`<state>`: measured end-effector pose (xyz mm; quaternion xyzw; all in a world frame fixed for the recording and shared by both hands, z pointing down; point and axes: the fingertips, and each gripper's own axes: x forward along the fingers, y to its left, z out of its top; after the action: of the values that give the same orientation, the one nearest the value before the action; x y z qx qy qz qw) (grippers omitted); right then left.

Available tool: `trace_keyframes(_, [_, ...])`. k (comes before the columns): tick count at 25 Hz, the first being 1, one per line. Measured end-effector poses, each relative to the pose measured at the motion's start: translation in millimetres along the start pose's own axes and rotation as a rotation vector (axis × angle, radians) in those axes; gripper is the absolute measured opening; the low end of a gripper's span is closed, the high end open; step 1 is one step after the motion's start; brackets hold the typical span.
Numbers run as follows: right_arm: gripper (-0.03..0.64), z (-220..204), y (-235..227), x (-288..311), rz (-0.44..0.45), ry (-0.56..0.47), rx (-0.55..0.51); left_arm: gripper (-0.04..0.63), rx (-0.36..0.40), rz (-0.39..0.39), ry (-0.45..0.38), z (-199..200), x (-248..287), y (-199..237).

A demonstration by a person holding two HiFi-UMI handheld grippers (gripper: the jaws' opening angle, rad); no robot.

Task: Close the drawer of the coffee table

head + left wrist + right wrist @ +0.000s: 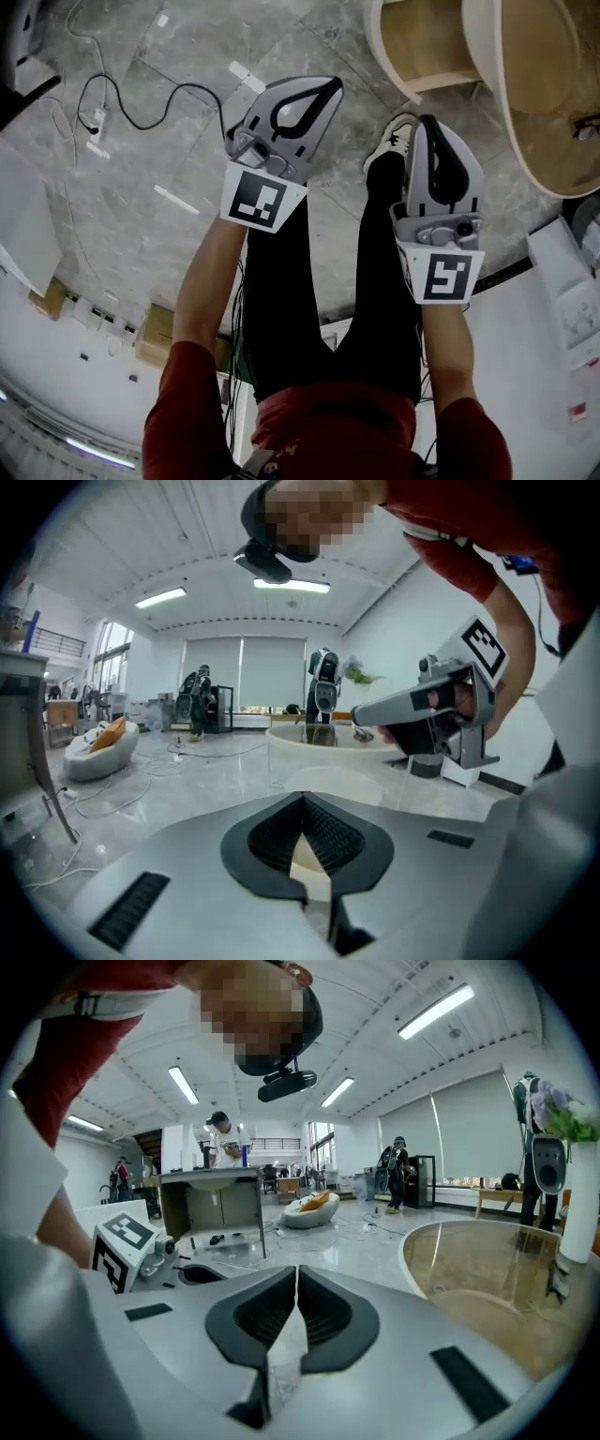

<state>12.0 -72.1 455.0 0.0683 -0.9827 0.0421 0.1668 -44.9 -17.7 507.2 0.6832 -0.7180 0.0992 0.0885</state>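
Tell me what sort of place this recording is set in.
Probably a large open robotics lab or demo hall: a polished stone-tile floor with loose cables, long ceiling strip lights, and what looks like a humanoid robot standing by the blinds.

There were two grippers, the left gripper and the right gripper, and each one carried one marker cube. I counted also one round coffee table, one white shoe, one black cable, two cardboard boxes and one white beanbag
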Motion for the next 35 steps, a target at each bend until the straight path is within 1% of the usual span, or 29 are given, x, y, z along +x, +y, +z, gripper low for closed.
trace_keyframes(3, [0.025,-49,2,1,-0.007,0.041,0.022,0.012,0.009,-0.046,0.039,-62,13,-20])
trace_keyframes(5, [0.025,-77,-1,3,-0.019,0.055,0.04,0.012,0.0,-0.077,0.07,-101,23,-32])
trace_keyframes(7, [0.025,-100,-4,8,-0.023,0.057,0.029,0.012,-0.008,-0.108,0.115,-140,33,-43])
trace_keyframes(8, [0.025,-110,-4,11,-0.018,0.056,0.018,0.014,-0.005,-0.12,0.124,-154,38,-48])
trace_keyframes(10, [0.025,-127,-3,15,-0.002,0.051,-0.002,0.014,0.022,-0.149,0.12,-179,48,-58])
trace_keyframes(13, [0.025,-142,0,25,0.014,0.016,-0.023,0.015,0.103,-0.194,0.132,-219,65,-72])
trace_keyframes(14, [0.025,-145,0,27,0.017,0.002,-0.033,0.022,0.11,-0.198,0.137,-231,71,-75])
trace_keyframes(15, [0.025,-149,1,27,0.02,-0.008,-0.046,0.06,0.105,-0.197,0.139,-241,77,-76])
trace_keyframes(16, [0.025,-153,2,26,0.024,-0.015,-0.059,0.126,0.096,-0.195,0.138,-250,81,-77])
trace_keyframes(19, [0.025,-169,4,21,0.03,-0.016,-0.08,0.198,0.059,-0.2,0.126,-271,95,-83])
trace_keyframes(23, [0.025,-188,1,17,0.047,-0.02,-0.098,0.272,0.003,-0.224,0.091,-294,112,-85])
trace_keyframes(25, [0.025,-194,-4,18,0.047,-0.037,-0.095,0.291,-0.012,-0.223,0.07,-304,118,-81])
trace_keyframes(26, [0.025,-197,-5,19,0.045,-0.05,-0.114,0.295,-0.009,-0.224,0.059,-309,122,-80])
trace_keyframes(27, [0.025,-198,-6,20,0.043,-0.066,-0.157,0.295,-0.002,-0.226,0.047,-314,125,-78])
trace_keyframes(29, [0.025,-202,-10,26,0.036,-0.088,-0.276,0.296,0.019,-0.24,0.018,-321,132,-77])
trace_keyframes(30, [0.025,-204,-15,29,0.033,-0.098,-0.312,0.296,0.033,-0.248,-0.001,-324,134,-77])
trace_keyframes(32, [0.025,-208,-30,38,0.018,-0.123,-0.323,0.296,0.054,-0.259,-0.05,-329,139,-75])
trace_keyframes(35, [0.025,-226,-52,51,0.0,-0.139,-0.266,0.296,0.083,-0.275,-0.112,-335,147,-70])
